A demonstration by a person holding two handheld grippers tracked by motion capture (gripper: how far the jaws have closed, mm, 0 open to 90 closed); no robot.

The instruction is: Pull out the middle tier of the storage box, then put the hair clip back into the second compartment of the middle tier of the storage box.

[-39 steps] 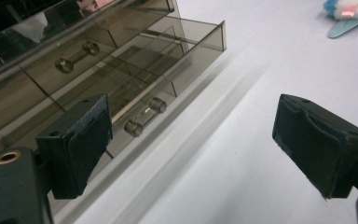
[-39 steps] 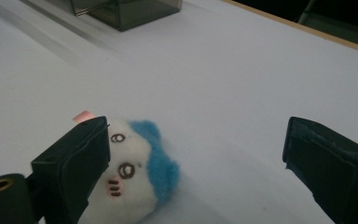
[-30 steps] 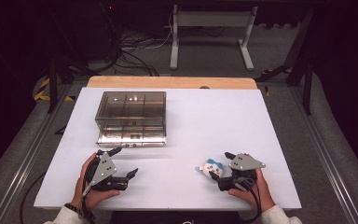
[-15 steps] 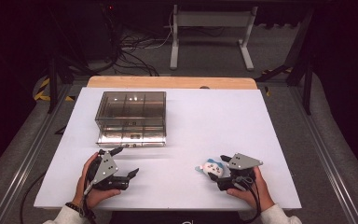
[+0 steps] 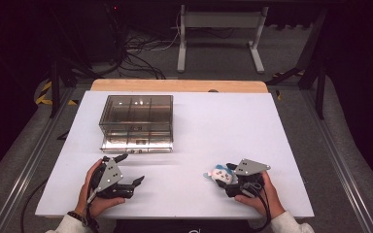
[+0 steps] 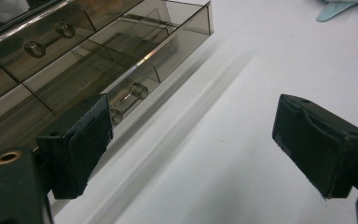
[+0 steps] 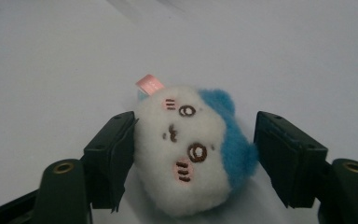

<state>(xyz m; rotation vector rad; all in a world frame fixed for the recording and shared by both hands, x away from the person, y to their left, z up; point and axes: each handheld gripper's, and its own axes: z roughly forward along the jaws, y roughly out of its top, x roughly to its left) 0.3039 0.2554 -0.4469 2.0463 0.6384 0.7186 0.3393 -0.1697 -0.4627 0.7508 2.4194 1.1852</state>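
Here the right claw (image 7: 193, 154), its jaws just narrowed from wide, brackets the small white-and-blue plush toy (image 7: 193, 149) lying on the white bench (image 5: 213, 126) without yet pinching it, suggesting an imminent grasp, while the left claw (image 6: 191, 140) rests open and empty.

Drawer box (image 5: 137, 122) on the counter (image 5: 233, 126), toward the far left. Left tool (image 5: 126, 171) just in front of the box, near the front edge. Plush toy (image 5: 220, 174) on the counter at the front right, well apart from the box, lying between the 2 jaws of the right tool (image 5: 229, 178). Floor cables (image 5: 136, 53) behind the counter.
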